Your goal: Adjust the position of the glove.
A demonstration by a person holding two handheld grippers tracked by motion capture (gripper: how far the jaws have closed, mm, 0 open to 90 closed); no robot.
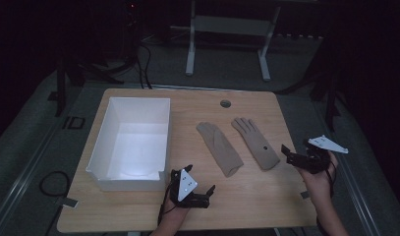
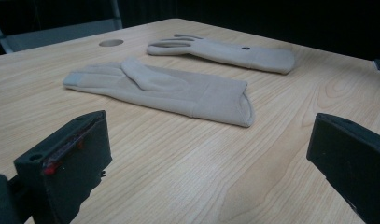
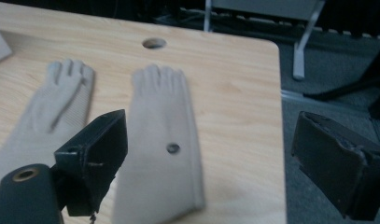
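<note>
Left claw (image 1: 203, 192) and right claw (image 1: 295, 151) both gape wide, holding nothing.

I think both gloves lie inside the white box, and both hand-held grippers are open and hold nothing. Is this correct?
Not quite. The two gloves lie on the bare table, to the right of the white box, as the high view shows. The rest is right: the left hand-held gripper and right hand-held gripper are open and hold nothing.

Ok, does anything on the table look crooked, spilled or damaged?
Nothing stands out. Two beige gloves, the left glove and right glove, lie flat, slightly angled, beside the white box. Nothing looks spilled or torn.
</note>
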